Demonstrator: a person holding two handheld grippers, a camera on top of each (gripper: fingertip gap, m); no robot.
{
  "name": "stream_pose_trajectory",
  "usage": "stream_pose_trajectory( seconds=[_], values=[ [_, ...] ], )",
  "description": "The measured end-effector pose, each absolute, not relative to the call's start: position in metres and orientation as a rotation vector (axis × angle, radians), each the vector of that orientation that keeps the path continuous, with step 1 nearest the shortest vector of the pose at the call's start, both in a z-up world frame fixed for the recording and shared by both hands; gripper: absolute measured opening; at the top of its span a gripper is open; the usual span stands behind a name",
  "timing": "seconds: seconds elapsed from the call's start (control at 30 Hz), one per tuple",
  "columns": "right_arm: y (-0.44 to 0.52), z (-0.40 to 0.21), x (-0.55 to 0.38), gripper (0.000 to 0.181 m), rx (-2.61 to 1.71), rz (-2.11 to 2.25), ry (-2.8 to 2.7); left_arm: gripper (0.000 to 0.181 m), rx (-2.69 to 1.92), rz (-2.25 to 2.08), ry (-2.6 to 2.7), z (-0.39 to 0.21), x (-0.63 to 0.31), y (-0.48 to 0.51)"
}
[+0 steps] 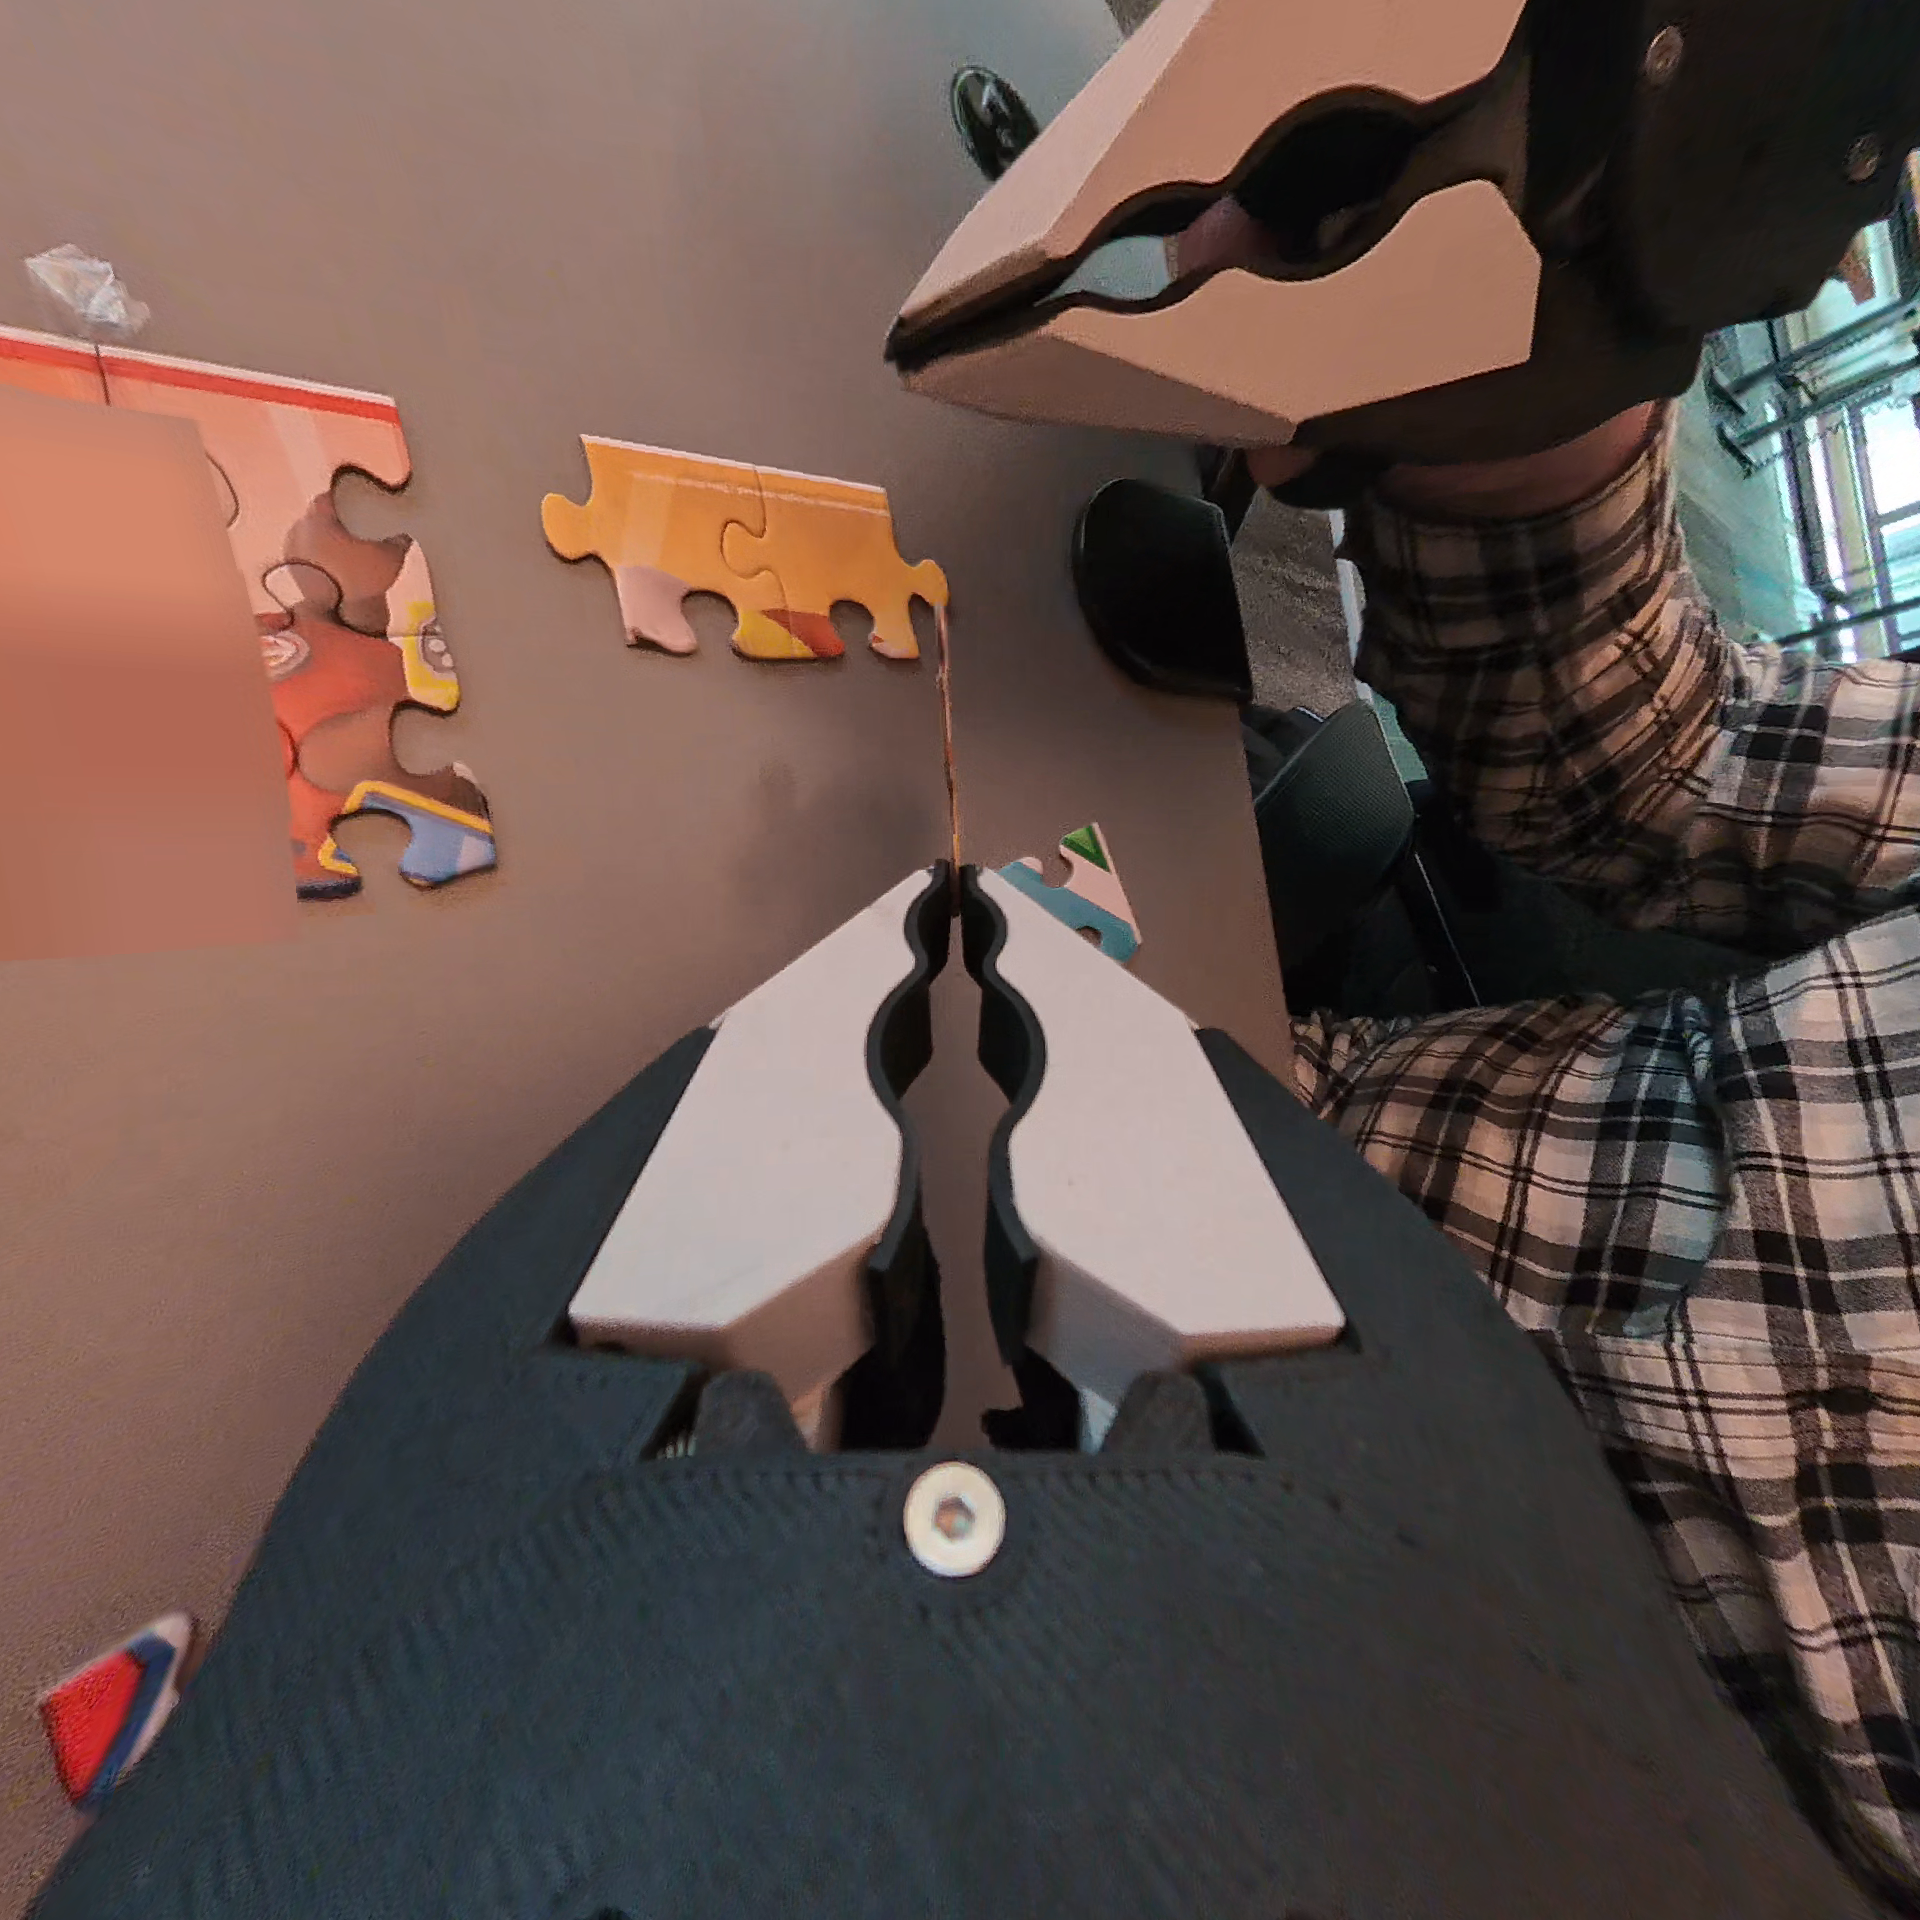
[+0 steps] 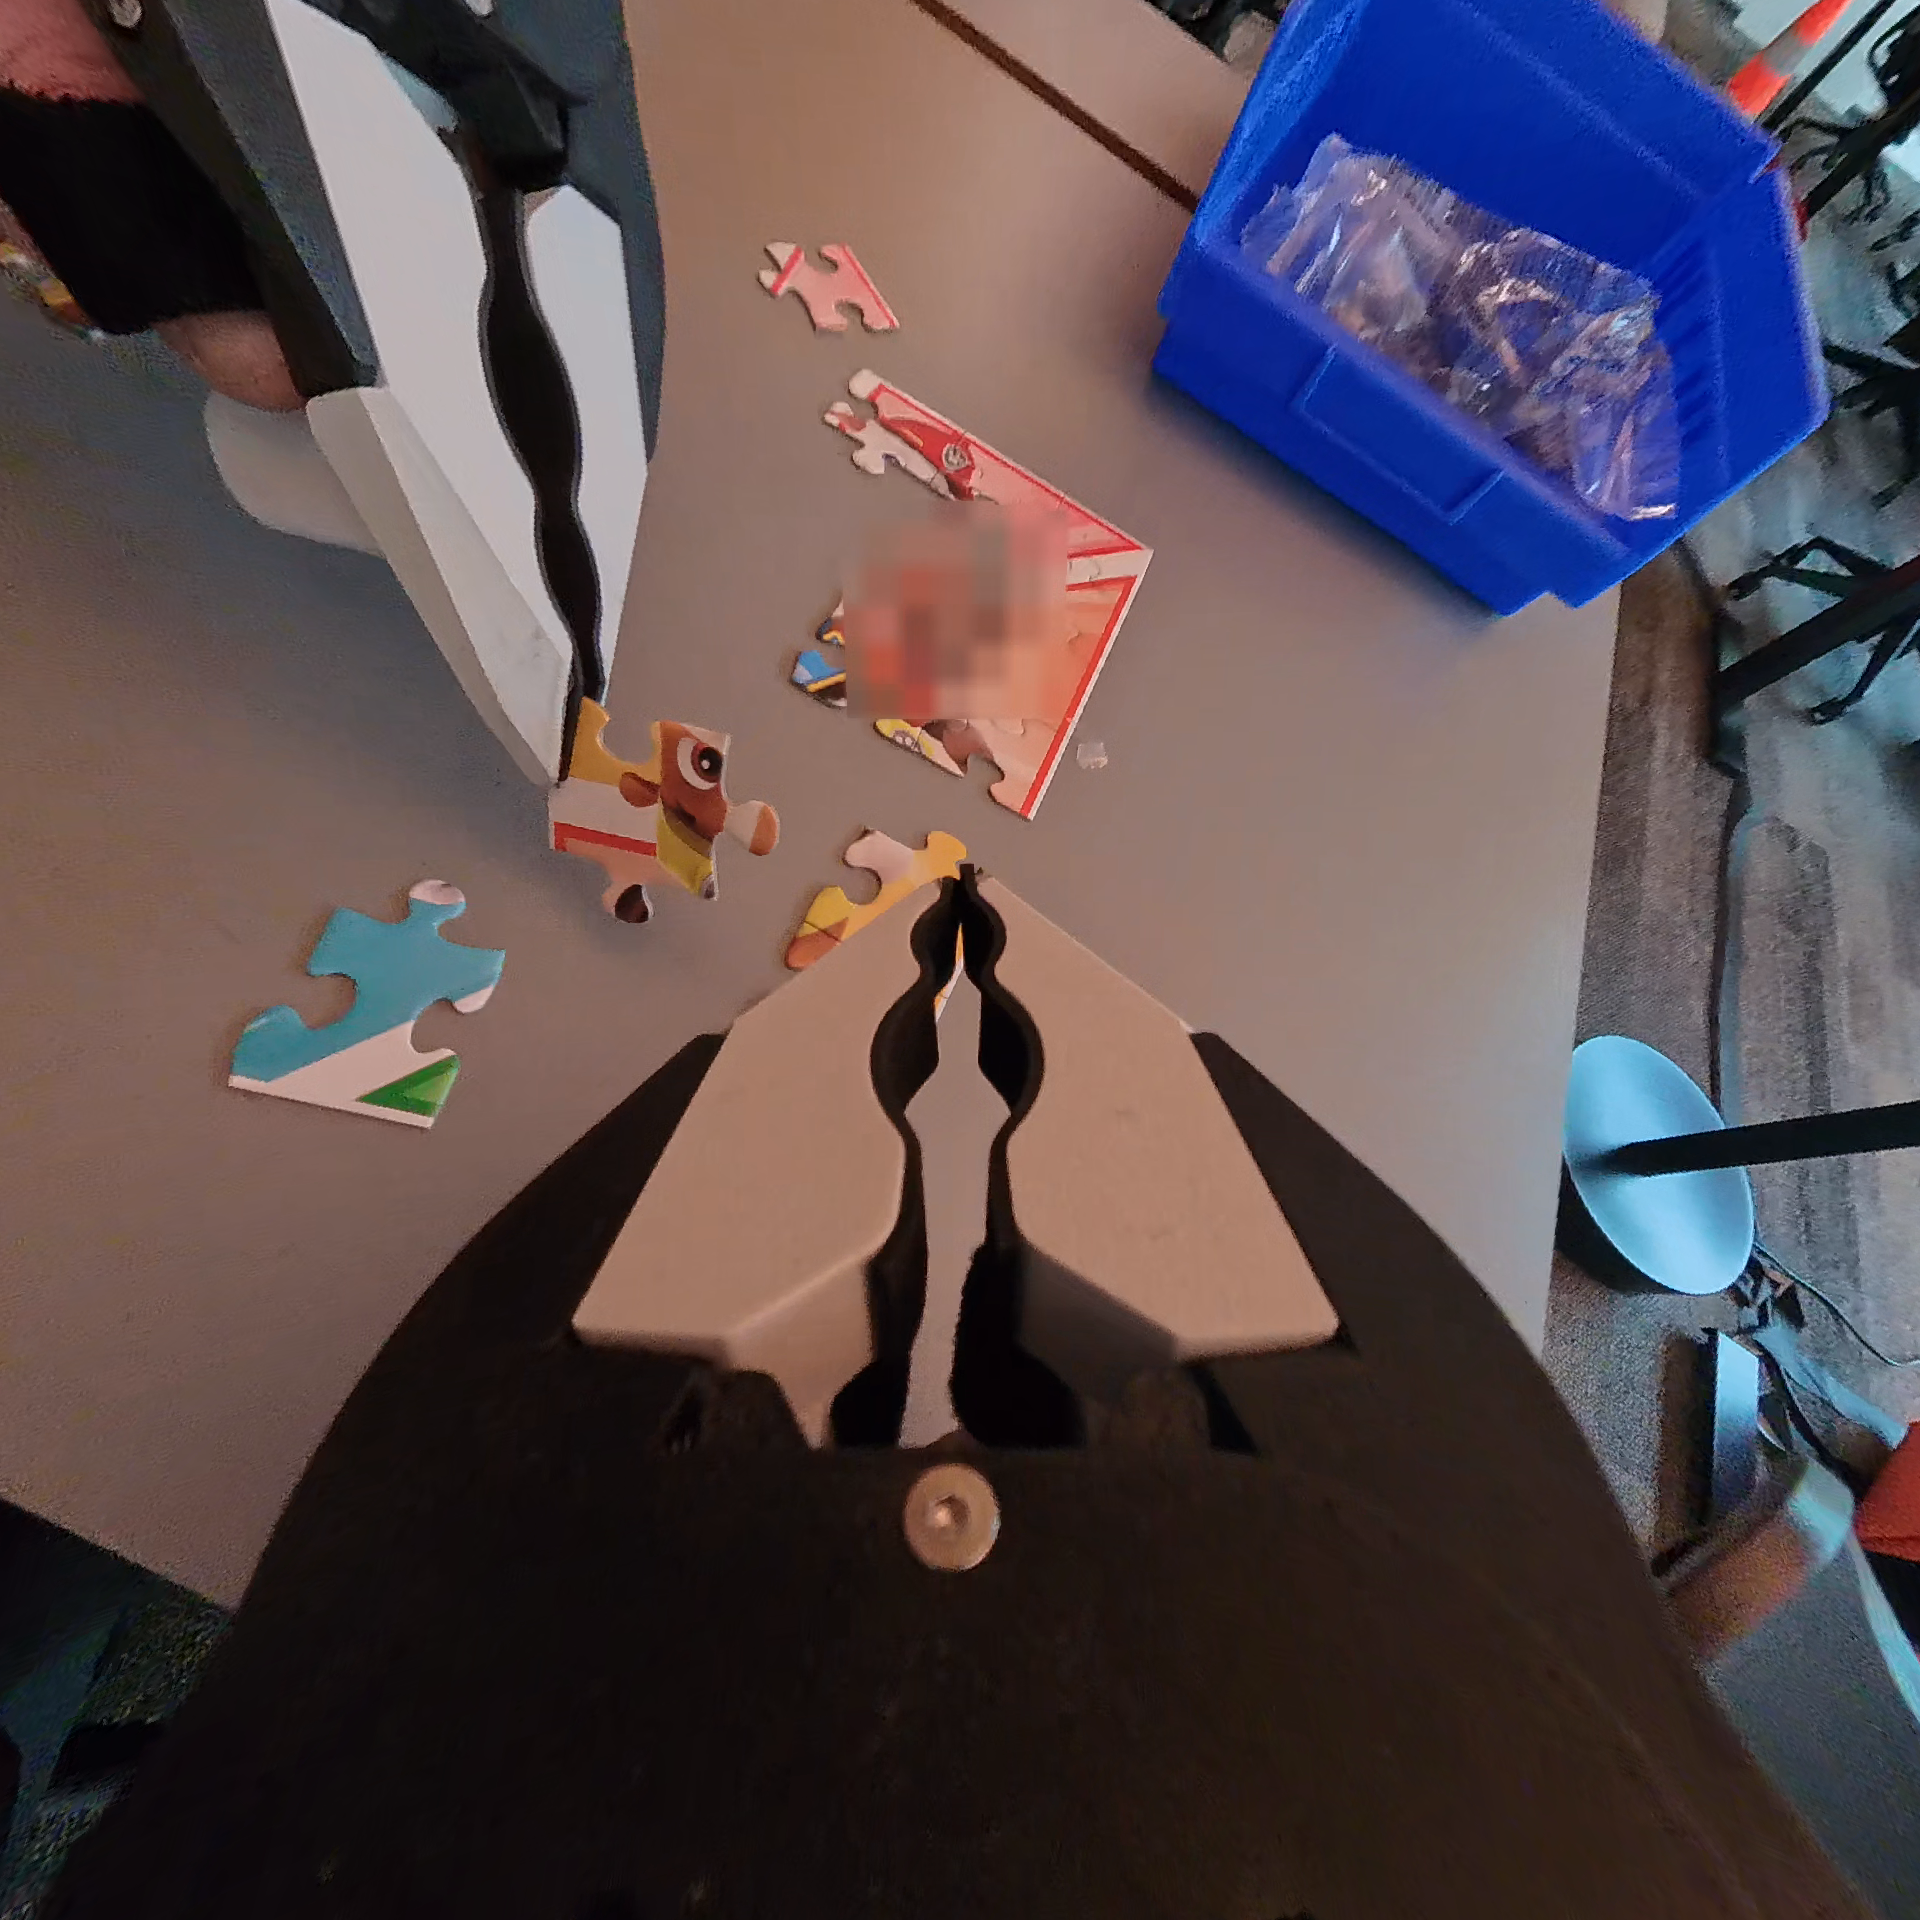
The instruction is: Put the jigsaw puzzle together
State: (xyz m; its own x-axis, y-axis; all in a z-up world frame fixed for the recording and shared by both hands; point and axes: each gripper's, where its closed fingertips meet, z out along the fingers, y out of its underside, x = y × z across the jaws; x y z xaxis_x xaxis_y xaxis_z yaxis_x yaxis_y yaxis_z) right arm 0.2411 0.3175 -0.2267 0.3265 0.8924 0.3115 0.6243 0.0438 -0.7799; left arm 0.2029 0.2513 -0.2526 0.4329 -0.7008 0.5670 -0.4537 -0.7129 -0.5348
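We've got the left gripper [image 1: 954, 883] pinched onto a puzzle piece [image 2: 665, 805], held edge-up just off the grey table [image 2: 1299, 831]. The right gripper [image 2: 966, 883] has its fingers together with nothing between them, tips right over the joined yellow pair [image 1: 743, 551]. The half-built puzzle [image 2: 1081, 644] sits near the blue bin [image 2: 1455, 416], and a blue-green piece [image 2: 364, 1008] lies loose.

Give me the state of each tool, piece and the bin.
Left tool: shut on dog piece.
Right tool: shut, empty.
Yellow pair: joined, lying flat.
Main section: partly assembled, flat.
Blue-green piece: loose, flat.
Pink piece: loose, flat.
Blue bin: open, holds clear plastic.
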Motion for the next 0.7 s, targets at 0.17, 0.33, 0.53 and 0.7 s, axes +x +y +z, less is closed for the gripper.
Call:
stream_pose_trajectory(
  seconds=[0.17,0.33,0.53,0.7],
  values=[
    [0.322,-0.243,0.241,0.0,-1.69,0.384,-1.409,0.0,-2.443,-1.171,1.04,-0.262,0.206,0.263],
    [0.319,-0.252,0.237,0.0,-1.685,0.402,-1.448,0.0,-2.506,-1.187,1.039,-0.266,0.206,0.269],
    [0.313,-0.259,0.226,0.0,-1.654,0.418,-1.505,0.001,-2.559,-1.196,1.032,-0.269,0.202,0.273],
    [0.312,-0.27,0.224,0.0,-1.667,0.399,-1.535,0.001,-2.568,-1.195,1.054,-0.269,0.203,0.275]
  ],
)
